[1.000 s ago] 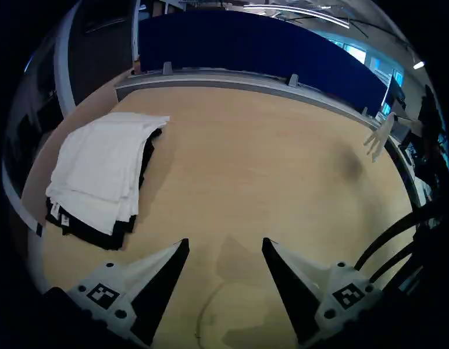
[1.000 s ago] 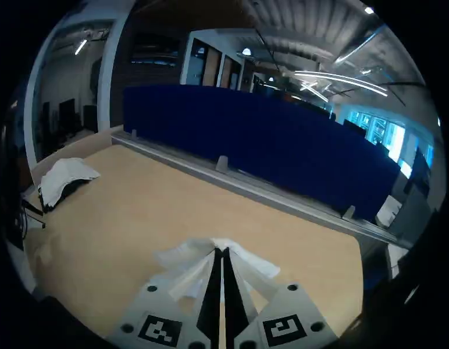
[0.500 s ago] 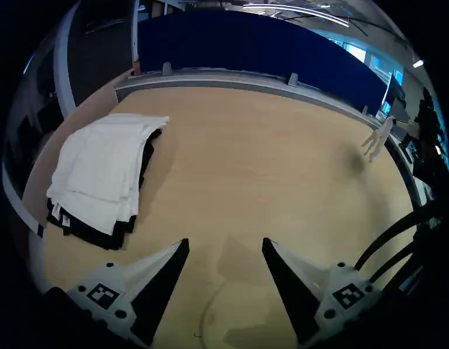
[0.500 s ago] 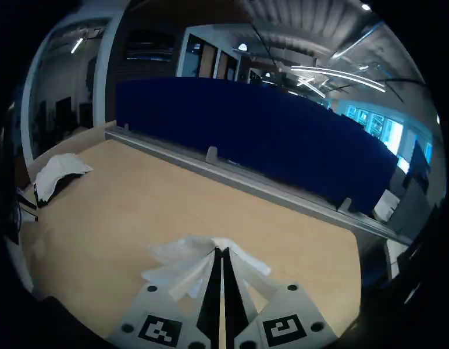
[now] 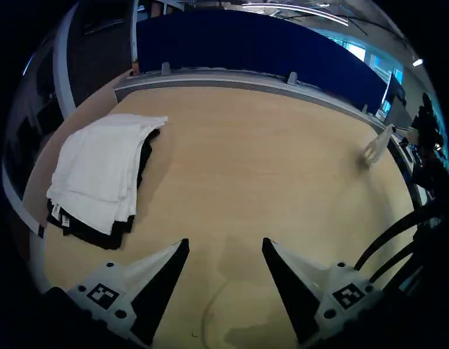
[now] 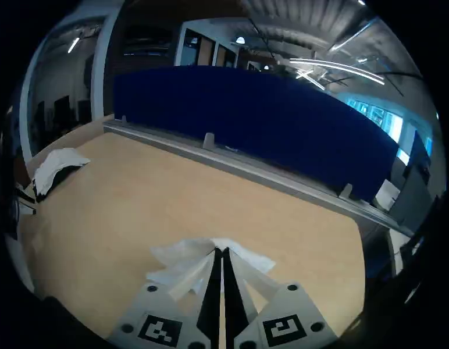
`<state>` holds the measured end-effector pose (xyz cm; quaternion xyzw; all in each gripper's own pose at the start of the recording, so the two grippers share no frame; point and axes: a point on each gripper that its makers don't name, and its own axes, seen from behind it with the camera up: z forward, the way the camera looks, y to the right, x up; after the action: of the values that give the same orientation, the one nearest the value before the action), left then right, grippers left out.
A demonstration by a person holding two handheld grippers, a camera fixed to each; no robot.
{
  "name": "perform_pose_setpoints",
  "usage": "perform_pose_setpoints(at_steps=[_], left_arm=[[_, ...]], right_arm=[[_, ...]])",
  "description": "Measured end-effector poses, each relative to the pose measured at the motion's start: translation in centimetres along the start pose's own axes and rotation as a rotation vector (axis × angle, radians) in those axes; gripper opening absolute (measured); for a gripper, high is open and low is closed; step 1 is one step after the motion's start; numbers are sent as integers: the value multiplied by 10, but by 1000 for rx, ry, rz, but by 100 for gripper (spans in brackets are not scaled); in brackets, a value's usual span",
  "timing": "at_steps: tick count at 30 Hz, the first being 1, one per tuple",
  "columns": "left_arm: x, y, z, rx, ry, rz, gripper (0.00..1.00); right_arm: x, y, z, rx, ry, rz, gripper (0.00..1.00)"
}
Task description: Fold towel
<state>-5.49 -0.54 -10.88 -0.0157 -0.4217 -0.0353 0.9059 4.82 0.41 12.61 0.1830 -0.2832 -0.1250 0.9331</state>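
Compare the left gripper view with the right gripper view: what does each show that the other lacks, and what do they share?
Left gripper view: the left gripper, open above bare wood, and dark curved bars at lower right. Right gripper view: the right gripper shut on a crumpled white towel, seen close up. Shared: the wooden table, the blue partition along its far edge, and the stack of folded white and black towels.

Table (image 5: 253, 151) open mid; towel stack (image 5: 99, 166) blocks left, maybe chair frame (image 5: 393, 235) rt.
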Motion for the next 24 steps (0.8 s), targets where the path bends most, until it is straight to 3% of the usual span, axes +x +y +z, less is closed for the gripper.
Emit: perform_pose_setpoints(at_steps=[24], left_arm=[[0, 3, 7, 0, -7, 9, 93]], right_arm=[[-116, 27, -34, -87, -108, 152, 2]])
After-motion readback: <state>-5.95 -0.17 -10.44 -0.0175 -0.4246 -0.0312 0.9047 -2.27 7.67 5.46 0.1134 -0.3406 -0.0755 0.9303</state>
